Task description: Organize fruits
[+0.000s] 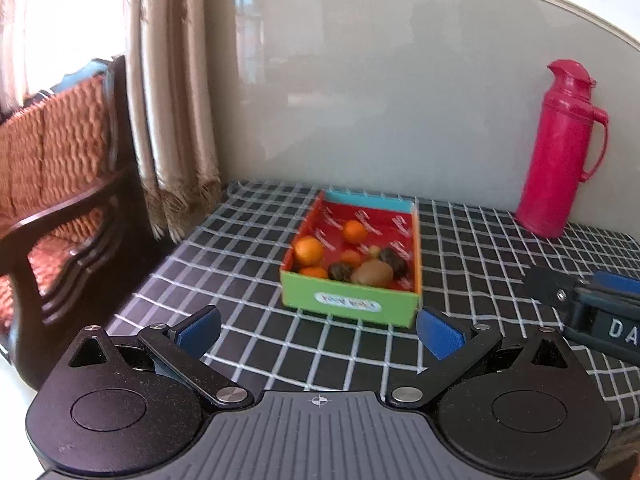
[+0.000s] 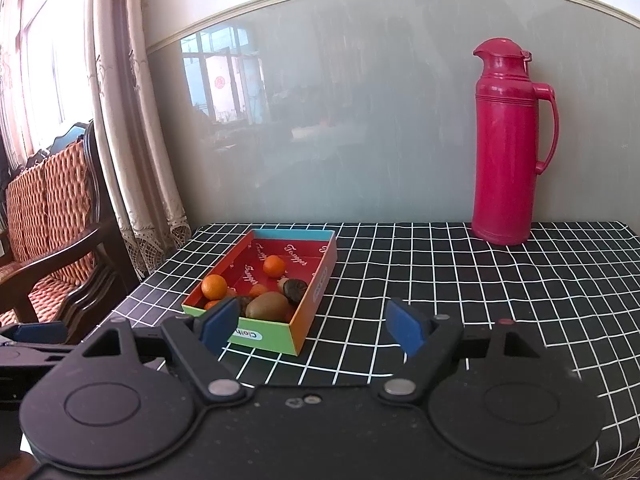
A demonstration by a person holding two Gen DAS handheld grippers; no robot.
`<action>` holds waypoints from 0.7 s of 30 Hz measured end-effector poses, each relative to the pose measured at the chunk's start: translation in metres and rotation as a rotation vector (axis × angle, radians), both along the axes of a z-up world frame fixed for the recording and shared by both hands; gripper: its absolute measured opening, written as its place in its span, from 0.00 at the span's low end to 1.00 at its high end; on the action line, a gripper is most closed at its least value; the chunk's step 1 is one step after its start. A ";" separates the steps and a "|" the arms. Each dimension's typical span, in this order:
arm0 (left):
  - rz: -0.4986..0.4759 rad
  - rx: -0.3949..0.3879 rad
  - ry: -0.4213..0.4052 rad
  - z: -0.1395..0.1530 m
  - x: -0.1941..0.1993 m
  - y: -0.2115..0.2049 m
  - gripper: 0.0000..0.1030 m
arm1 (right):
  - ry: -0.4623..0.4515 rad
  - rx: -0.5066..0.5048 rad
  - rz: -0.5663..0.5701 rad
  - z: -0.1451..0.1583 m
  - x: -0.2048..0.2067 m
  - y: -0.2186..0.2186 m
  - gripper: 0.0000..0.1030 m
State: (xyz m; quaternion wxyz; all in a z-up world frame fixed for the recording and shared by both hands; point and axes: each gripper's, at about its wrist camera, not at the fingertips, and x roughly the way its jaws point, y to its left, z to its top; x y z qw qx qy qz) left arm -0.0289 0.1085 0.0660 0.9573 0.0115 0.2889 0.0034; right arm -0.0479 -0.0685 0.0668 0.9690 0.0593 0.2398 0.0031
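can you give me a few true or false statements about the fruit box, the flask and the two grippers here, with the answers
1. The fruit all sits inside the box. True: the oranges, such as the orange by its left wall, and the kiwi lie in it, none on the checked cloth.
2. The pink flask lies on its side. False: it stands upright by the wall.
3. The left gripper is open and holds nothing. True.
4. The right gripper is shut on the kiwi. False: its jaws are open and empty, short of the box.
5. The flask stands inside the box. False: it is on the cloth, well off to the right.
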 end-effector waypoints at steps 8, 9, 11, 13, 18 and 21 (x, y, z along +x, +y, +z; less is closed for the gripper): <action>-0.017 -0.005 -0.020 0.002 0.004 0.002 1.00 | 0.001 0.004 -0.002 -0.001 0.003 -0.002 0.78; -0.028 0.001 -0.022 0.002 0.004 0.000 1.00 | 0.000 0.006 -0.001 -0.001 0.004 -0.002 0.78; -0.071 -0.002 -0.005 0.002 0.008 -0.002 1.00 | -0.001 0.006 -0.002 -0.002 0.004 -0.001 0.78; -0.091 -0.017 0.002 0.002 0.009 -0.002 1.00 | -0.004 0.012 -0.005 -0.002 0.004 -0.002 0.78; -0.149 0.000 -0.008 0.003 0.008 -0.009 1.00 | -0.010 0.019 -0.026 -0.002 0.004 -0.008 0.77; -0.181 0.022 -0.045 0.003 0.001 -0.016 1.00 | -0.011 0.024 -0.029 -0.003 0.004 -0.011 0.77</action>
